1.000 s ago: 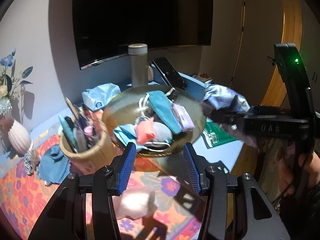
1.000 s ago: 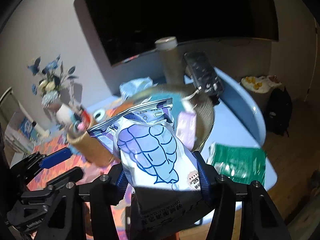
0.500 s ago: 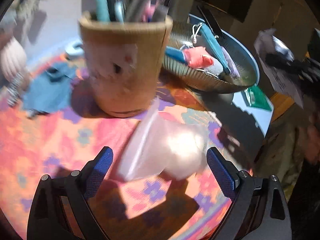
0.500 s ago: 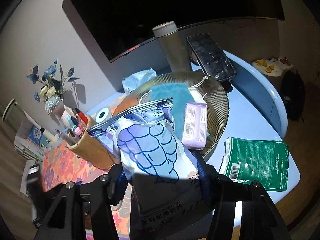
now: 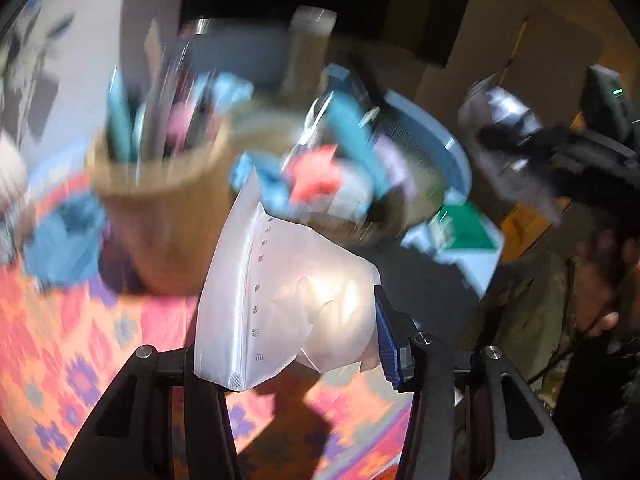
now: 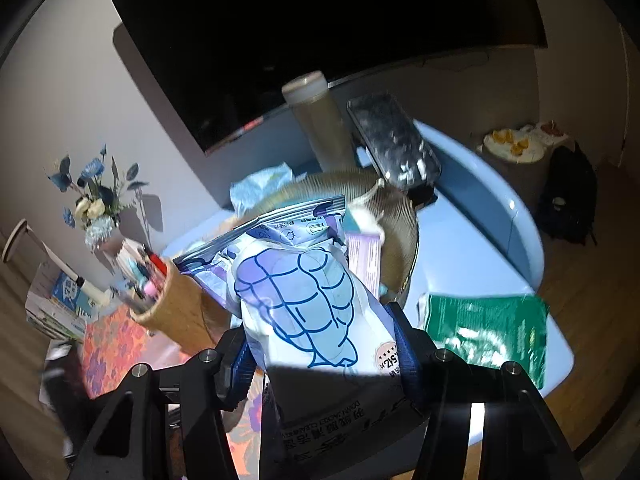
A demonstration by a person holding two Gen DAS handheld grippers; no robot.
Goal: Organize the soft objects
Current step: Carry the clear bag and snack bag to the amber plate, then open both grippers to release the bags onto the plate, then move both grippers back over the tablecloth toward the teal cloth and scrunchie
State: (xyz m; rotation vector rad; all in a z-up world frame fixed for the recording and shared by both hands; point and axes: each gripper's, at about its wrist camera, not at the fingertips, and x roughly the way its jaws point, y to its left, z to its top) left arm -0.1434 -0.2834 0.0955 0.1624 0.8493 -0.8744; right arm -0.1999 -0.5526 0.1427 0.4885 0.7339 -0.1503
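A translucent white zip bag (image 5: 288, 280) sits between the closing jaws of my left gripper (image 5: 292, 332); the blue right pad presses its side and it hangs just above the orange patterned mat (image 5: 60, 352). My right gripper (image 6: 320, 348) is shut on a white packet with a purple-blue drawing (image 6: 304, 288), held over the near rim of the ribbed golden bowl (image 6: 404, 216). In the blurred left wrist view the bowl (image 5: 424, 200) holds several soft items, among them a pink one (image 5: 316, 172) and a teal pouch (image 5: 352, 128). The right gripper and its packet (image 5: 500, 112) show at the far right.
A wicker cup of pens (image 6: 176, 296) stands left of the bowl, a blue cloth (image 5: 64, 236) beside it. Behind are a tall bottle (image 6: 320, 128) and a dark phone (image 6: 392, 144). A green packet (image 6: 488, 328) lies at the table's right edge. A person (image 5: 600, 280) is at right.
My left gripper dropped to the mat, spread wide around the white bag, then closed on it and lifted it. The right gripper kept its packet and shifted slightly.
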